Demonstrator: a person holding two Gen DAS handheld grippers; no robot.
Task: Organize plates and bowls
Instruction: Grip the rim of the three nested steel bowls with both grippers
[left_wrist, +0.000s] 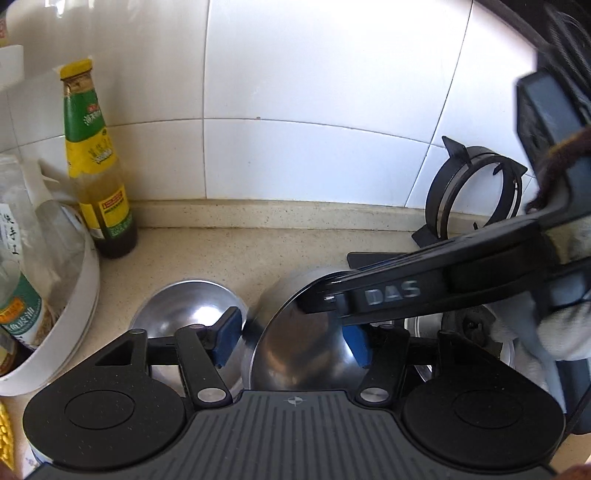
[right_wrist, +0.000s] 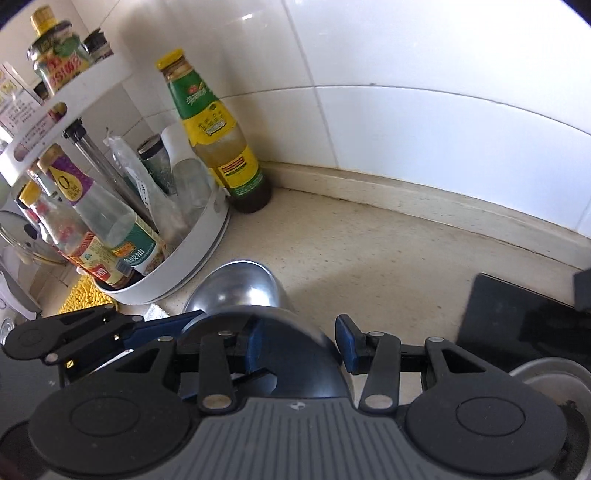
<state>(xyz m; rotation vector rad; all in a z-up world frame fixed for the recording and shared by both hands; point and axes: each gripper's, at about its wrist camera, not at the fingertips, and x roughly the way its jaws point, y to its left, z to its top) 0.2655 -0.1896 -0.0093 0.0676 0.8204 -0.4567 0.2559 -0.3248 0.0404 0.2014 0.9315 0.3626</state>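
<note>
bowls first, left wrist view: two steel bowls sit on the beige counter (left_wrist: 295, 240) low in the frame. the left bowl (left_wrist: 184, 306) lies left of centre; the right bowl (left_wrist: 306, 343) is tipped up at centre, its rim touching the left one. the left gripper (left_wrist: 295, 343) stands wide, its blue fingers (left_wrist: 231, 332) on either side of the tipped bowl, the left pad between the two bowls, the right pad half hidden behind the bowl's edge; contact cannot be told. the right gripper (left_wrist: 332, 295) reaches in from the right edge (its body reads "das"), tips at the tipped bowl's upper rim; its jaw state is unclear here. a sauce bottle (left_wrist: 98, 166) stands upper left by the tiled wall (left_wrist: 314, 92), beside a white rack (left_wrist: 70, 295). a black burner ring (left_wrist: 472, 188) leans at the right.

right wrist view: right gripper (right_wrist: 299, 343) is wide, the near bowl (right_wrist: 295, 350) between its pads, the far bowl (right_wrist: 240, 284) just beyond. the left gripper (right_wrist: 147, 328) enters from the lower left. bottle (right_wrist: 214, 133) and rack (right_wrist: 177, 266) fill the upper left.
</note>
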